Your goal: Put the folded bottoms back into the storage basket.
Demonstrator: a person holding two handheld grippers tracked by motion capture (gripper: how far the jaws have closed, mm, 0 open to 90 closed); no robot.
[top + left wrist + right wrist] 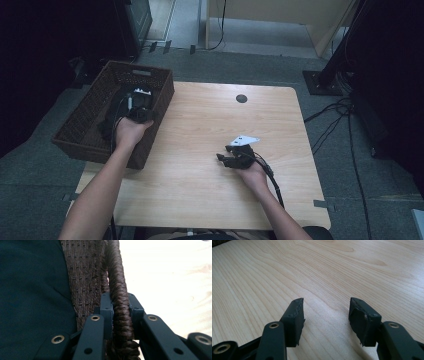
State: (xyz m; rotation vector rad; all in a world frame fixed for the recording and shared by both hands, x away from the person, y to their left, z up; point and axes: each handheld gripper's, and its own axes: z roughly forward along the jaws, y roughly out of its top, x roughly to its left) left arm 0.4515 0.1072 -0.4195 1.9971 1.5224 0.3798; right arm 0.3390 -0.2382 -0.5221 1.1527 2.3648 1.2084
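Observation:
A dark brown woven basket [90, 117] stands at the left edge of the wooden table [200, 165], partly overhanging it. My left gripper [139, 106] reaches over the basket's right wall and is shut on the braided rim [119, 292], one jaw inside the basket and one outside. Dark cloth [30, 290] lies inside the basket beside the rim. My right gripper [231, 155] hovers low over the bare table right of centre. In the right gripper view the gripper [325, 315] stands open with nothing between its pads, only wood grain below.
A small dark round hole [241, 98] sits near the table's far edge. Black cables [335, 120] lie on the grey carpet to the right. Dark equipment stands at the far left and far right beyond the table.

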